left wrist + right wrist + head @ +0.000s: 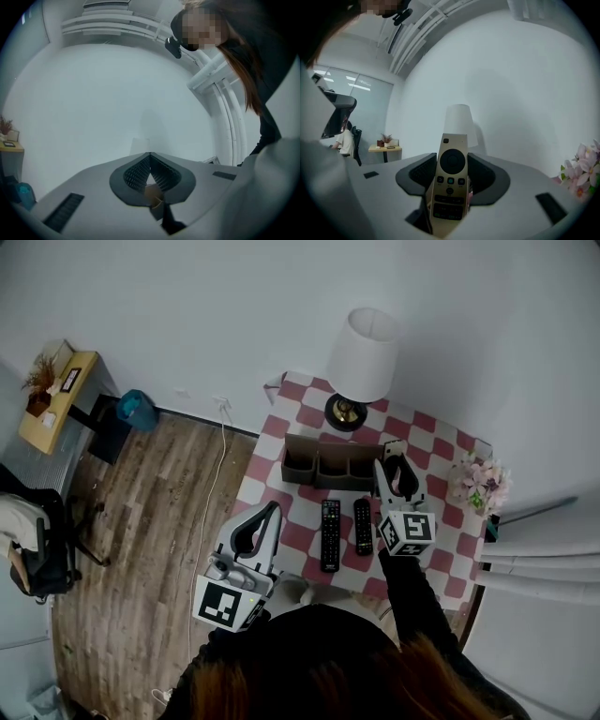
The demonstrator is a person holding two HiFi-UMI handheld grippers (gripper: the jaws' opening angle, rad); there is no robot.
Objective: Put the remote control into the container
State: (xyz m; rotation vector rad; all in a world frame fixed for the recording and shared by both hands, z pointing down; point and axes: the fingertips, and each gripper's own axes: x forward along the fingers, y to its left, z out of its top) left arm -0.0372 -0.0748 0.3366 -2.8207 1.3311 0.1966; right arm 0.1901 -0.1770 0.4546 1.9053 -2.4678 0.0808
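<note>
Clamps the right hand-held gripper (452, 158) mid-body on the long edges of a slim gold remote control (449, 197), raised over the tabletop (441, 442) just beside the container (323, 465), likely light, stiff and slick-sided, with the left hand-held gripper (150, 157) closed on nothing.

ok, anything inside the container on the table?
In the container, the left and middle compartments show no remote. Its right end is partly covered by the right gripper, whose fingers hold a gold remote.
</note>
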